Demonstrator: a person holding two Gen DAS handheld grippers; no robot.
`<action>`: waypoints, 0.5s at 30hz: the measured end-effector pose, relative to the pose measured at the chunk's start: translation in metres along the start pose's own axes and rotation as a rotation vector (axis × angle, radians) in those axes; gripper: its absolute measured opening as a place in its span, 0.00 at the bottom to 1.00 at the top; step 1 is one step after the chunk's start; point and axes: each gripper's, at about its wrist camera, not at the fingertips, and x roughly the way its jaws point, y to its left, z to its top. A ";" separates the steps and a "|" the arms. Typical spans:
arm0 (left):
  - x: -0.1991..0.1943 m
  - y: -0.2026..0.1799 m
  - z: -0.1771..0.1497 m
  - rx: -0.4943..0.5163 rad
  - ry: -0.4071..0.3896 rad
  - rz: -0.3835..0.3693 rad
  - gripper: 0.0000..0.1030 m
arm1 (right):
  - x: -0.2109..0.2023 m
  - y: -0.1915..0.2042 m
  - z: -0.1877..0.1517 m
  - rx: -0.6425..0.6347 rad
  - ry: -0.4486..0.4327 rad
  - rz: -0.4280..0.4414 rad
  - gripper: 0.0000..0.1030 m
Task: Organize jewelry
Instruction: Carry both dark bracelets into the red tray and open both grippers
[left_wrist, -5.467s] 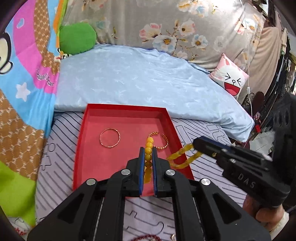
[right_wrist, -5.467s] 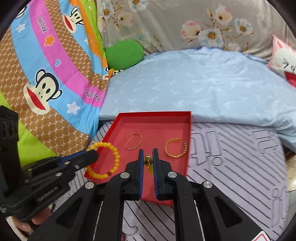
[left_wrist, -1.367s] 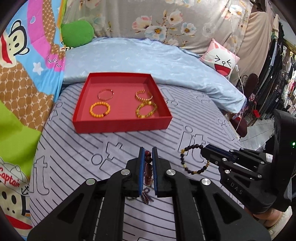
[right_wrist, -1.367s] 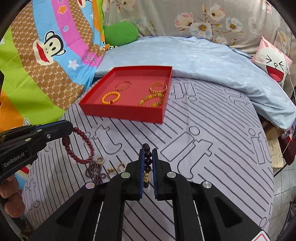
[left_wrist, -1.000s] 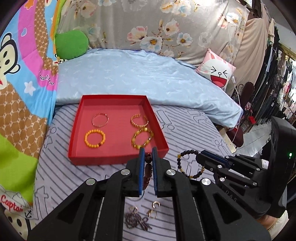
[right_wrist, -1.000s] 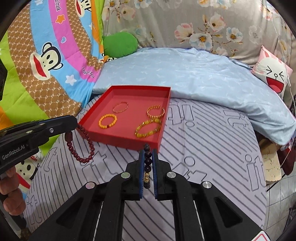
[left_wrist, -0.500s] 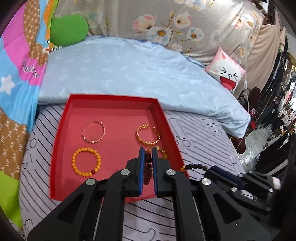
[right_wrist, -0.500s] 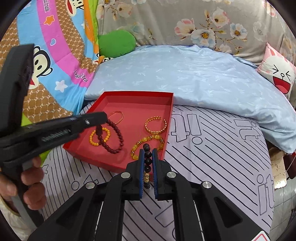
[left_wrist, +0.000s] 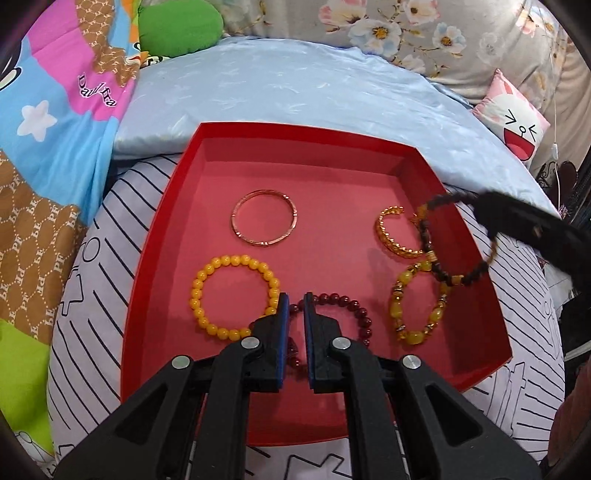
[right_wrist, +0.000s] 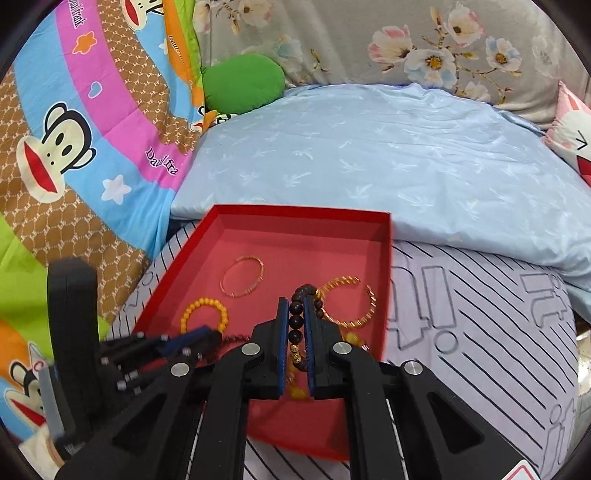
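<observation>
A red tray (left_wrist: 147, 288) (right_wrist: 384, 258) lies on the striped bedsheet. My left gripper (left_wrist: 294, 306) is shut on a dark red bead bracelet (left_wrist: 354, 310), low over the tray's front middle. My right gripper (right_wrist: 296, 314) is shut on a black bead bracelet (right_wrist: 295, 321) (left_wrist: 439, 273), which hangs over the tray's right side. Inside the tray lie a thin rose-gold bangle (left_wrist: 264, 221), a yellow bead bracelet (left_wrist: 234, 297), a gold cuff (left_wrist: 395, 236) and an amber bead bracelet (left_wrist: 417, 306). The left gripper (right_wrist: 207, 338) shows at the lower left of the right wrist view.
A pale blue quilt (left_wrist: 295, 92) rises just behind the tray. A colourful cartoon blanket (right_wrist: 74, 147) lies to the left, with a green cushion (right_wrist: 243, 81) and a floral pillow (right_wrist: 406, 40) at the back. A pink cartoon-face pillow (left_wrist: 513, 118) sits at the right.
Both grippers moved forward from the striped sheet to over the tray, each carrying its bracelet. The left one came down low, so the dark red bracelet now reaches the tray floor.
</observation>
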 end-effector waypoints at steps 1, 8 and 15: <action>0.000 0.002 0.000 -0.002 -0.002 0.005 0.08 | 0.007 0.003 0.007 0.004 0.005 0.015 0.07; 0.000 0.011 -0.001 -0.030 -0.023 0.030 0.08 | 0.052 0.009 0.018 0.006 0.067 0.007 0.08; -0.009 0.019 -0.002 -0.061 -0.071 0.049 0.31 | 0.065 0.002 0.012 -0.017 0.080 -0.082 0.23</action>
